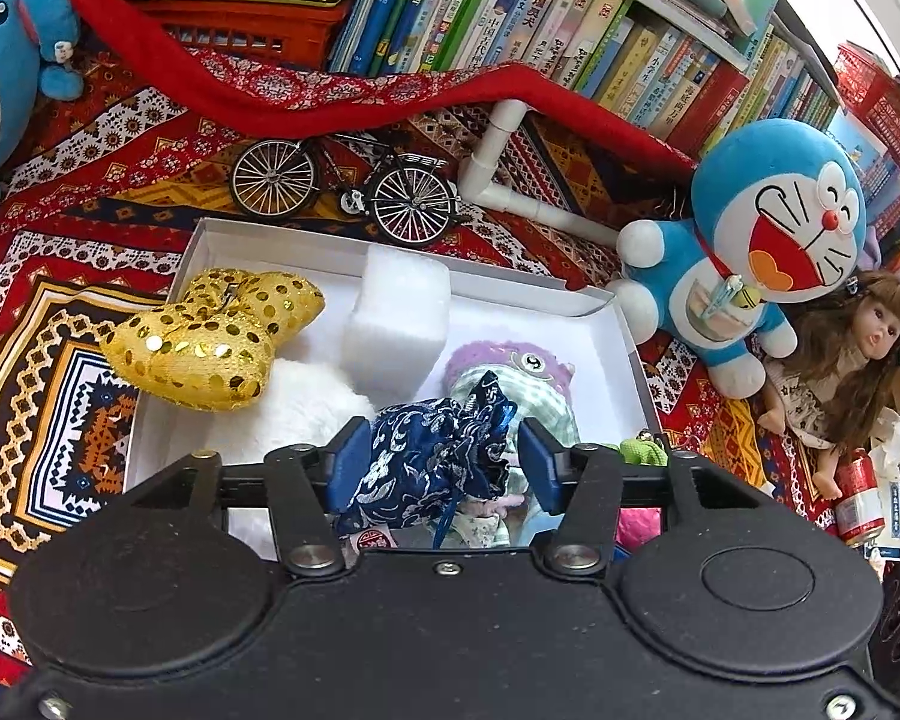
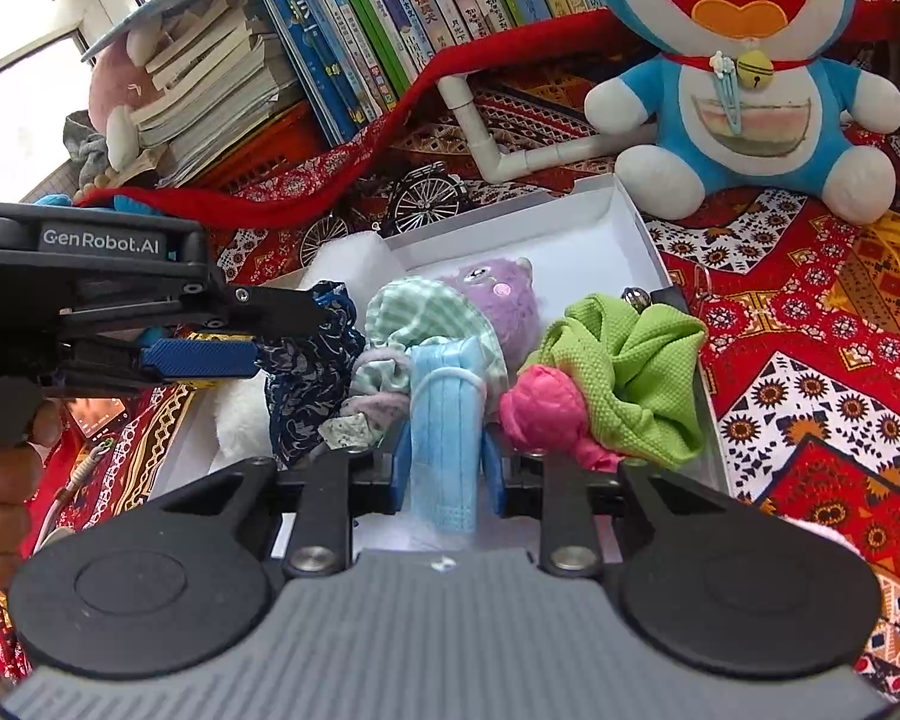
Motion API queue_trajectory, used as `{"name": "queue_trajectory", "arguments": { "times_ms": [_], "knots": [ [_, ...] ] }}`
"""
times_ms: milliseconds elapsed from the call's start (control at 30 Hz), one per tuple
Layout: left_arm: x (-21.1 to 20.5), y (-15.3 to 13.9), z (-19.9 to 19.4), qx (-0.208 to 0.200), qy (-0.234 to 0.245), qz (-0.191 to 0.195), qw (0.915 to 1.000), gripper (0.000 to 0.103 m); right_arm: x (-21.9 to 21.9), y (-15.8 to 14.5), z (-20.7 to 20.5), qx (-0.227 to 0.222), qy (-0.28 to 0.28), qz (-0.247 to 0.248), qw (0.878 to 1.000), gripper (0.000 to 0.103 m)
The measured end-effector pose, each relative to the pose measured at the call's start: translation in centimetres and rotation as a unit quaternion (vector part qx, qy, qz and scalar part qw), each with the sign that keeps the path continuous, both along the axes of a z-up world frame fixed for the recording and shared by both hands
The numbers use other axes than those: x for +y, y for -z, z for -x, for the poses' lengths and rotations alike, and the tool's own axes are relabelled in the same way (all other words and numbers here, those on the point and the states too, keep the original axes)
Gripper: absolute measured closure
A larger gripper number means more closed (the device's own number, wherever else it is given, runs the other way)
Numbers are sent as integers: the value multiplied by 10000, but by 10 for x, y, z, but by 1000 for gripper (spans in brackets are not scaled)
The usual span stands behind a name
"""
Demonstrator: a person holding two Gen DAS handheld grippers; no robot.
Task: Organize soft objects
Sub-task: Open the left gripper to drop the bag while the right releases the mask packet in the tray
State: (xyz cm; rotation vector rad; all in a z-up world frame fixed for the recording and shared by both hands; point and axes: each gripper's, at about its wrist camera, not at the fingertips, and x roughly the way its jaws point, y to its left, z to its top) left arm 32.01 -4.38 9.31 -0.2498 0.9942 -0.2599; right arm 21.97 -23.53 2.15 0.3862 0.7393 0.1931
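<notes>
A white box [image 1: 603,300] lies on the patterned cloth and holds soft things. My left gripper [image 1: 444,450] stands open over it. A navy brocade pouch [image 1: 432,456] sits loosely between its blue pads [image 1: 354,456], resting on the pile. In the box lie a gold sequin bow [image 1: 210,336], a white foam block [image 1: 399,318], a purple plush [image 1: 510,360] and a mint checked cloth [image 2: 426,312]. My right gripper [image 2: 444,468] is shut on a folded light-blue face mask [image 2: 444,408], upright at the box's near side. Beside it lie a green cloth [image 2: 630,372] and a pink bundle [image 2: 540,408]. The left gripper [image 2: 288,336] reaches in from the left.
A Doraemon plush [image 1: 768,222] and a doll [image 1: 858,348] sit right of the box. Behind it stand a model bicycle [image 1: 342,186], a white pipe [image 1: 498,156] and a row of books [image 1: 570,18]. A red can [image 1: 858,498] lies at the right; a person's hand [image 2: 0,480] shows at the left.
</notes>
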Motion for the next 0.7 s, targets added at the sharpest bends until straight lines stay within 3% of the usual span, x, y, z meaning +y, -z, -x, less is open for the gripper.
{"name": "queue_trajectory", "arguments": {
  "times_ms": [167,700],
  "knots": [
    [1,-3,4,-73,14,-81,9999,45,1,-5,4,-98,-2,71,9999,51],
    [-1,-17,36,-290,231,-71,9993,38,-6,-28,30,-492,8,329,9982,40]
  ]
}}
